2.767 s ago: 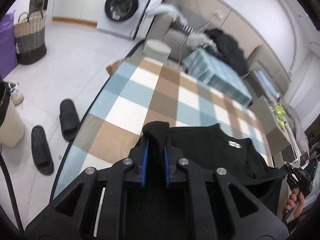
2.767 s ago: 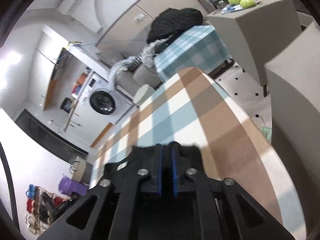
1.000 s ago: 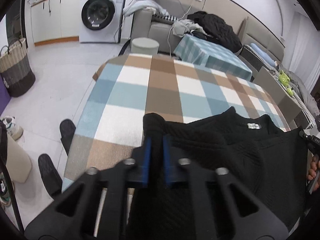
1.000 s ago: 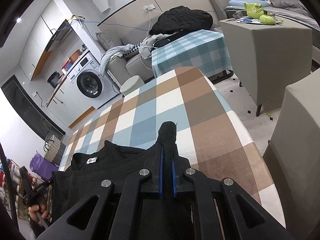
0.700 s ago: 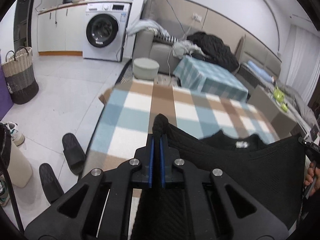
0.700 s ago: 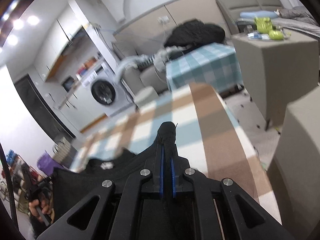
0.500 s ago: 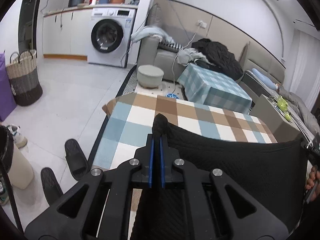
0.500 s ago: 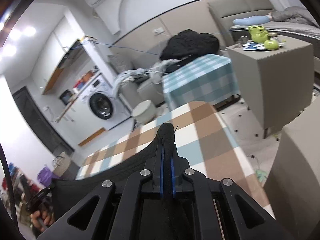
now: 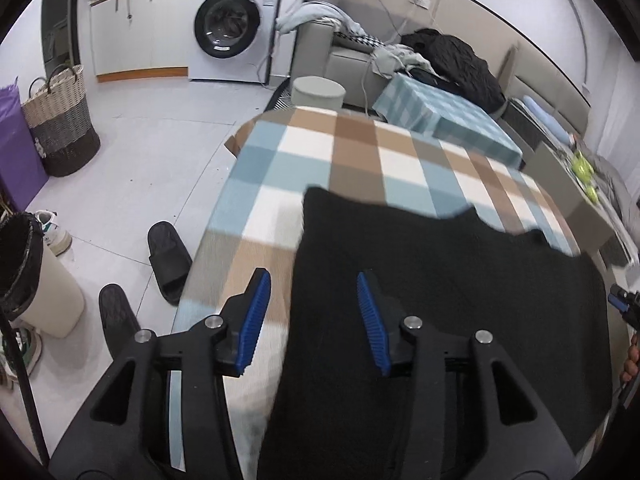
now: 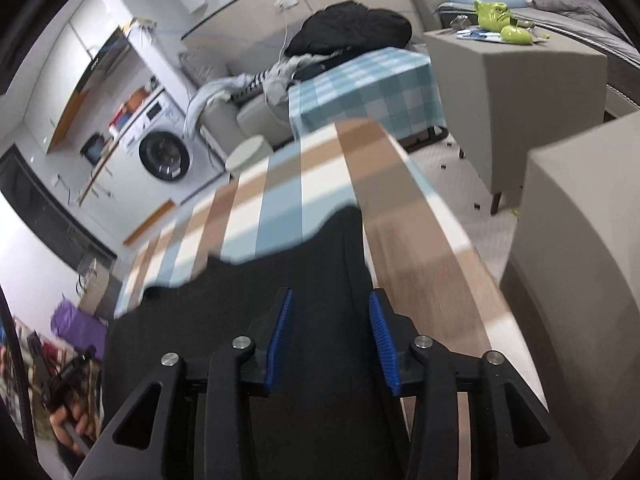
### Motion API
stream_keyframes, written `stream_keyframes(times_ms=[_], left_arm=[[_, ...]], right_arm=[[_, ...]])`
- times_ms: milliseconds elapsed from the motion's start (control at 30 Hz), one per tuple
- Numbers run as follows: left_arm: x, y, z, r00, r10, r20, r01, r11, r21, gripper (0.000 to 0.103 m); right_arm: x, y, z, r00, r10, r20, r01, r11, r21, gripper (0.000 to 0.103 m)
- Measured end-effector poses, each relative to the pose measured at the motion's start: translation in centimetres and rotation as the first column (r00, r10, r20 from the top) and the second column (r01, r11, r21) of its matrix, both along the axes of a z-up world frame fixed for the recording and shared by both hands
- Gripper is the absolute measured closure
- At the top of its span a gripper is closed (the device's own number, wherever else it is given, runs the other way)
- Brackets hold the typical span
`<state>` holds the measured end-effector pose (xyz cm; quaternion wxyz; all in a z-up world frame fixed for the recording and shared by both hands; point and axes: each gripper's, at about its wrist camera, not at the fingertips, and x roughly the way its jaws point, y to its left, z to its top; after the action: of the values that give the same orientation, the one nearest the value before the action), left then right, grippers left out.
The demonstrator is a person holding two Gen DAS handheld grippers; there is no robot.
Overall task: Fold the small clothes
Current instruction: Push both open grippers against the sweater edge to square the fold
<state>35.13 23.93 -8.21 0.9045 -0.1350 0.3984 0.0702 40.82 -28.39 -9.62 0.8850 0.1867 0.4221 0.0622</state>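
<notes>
The room is seen first: a pale tiled floor (image 9: 132,152), a washer (image 9: 232,24) at eleven o'clock, a sofa (image 9: 348,56) at twelve heaped with laundry, a basket (image 9: 60,120) at nine. Nearer, the desk (image 9: 320,160) is covered by a checked brown, blue and white cloth. A black top (image 9: 440,300) is spread flat over its near half, apparently laid out so that folding can start. The left gripper (image 9: 312,314) and right gripper (image 10: 330,336) are held over the top's two near corners; both pairs of jaws have just been opening, are parted about halfway, and nothing is gripped, though cloth lies between them.
</notes>
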Motion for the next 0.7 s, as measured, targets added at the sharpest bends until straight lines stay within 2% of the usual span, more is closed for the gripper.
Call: stream_keyframes(times_ms=[67,133,433,500,700], left_arm=[[-1.6,-0.9,0.2,1.0,-0.019,0.0,0.019,1.0,0.008,0.055],[-3.2,-1.8,0.4,0.999,-0.033,0.0,0.033,0.999,0.004,0.044],[-10.8,-5.2,1.0,0.997,-0.072,0.001,0.072,0.997,-0.028,0.023],[-12.3,-5.8,0.9,0.998,-0.07,0.002,0.07,0.997,-0.031,0.022],[-16.2,-8.0,0.7,0.997,-0.076,-0.012,0.076,0.997,0.008,0.021]], right_arm=[[-1.7,0.2,-0.4,1.0,0.018,-0.016,-0.018,1.0,0.01,0.055],[-3.5,0.4,-0.5,0.999,0.032,-0.024,-0.032,0.999,0.019,0.05],[-11.5,1.9,-0.8,0.997,0.061,-0.036,-0.061,0.998,-0.001,0.038],[-13.7,2.2,-0.7,0.998,0.052,-0.03,-0.053,0.998,-0.024,0.037],[-17.8,3.5,-1.1,0.998,0.055,-0.027,-0.057,0.995,-0.084,0.015]])
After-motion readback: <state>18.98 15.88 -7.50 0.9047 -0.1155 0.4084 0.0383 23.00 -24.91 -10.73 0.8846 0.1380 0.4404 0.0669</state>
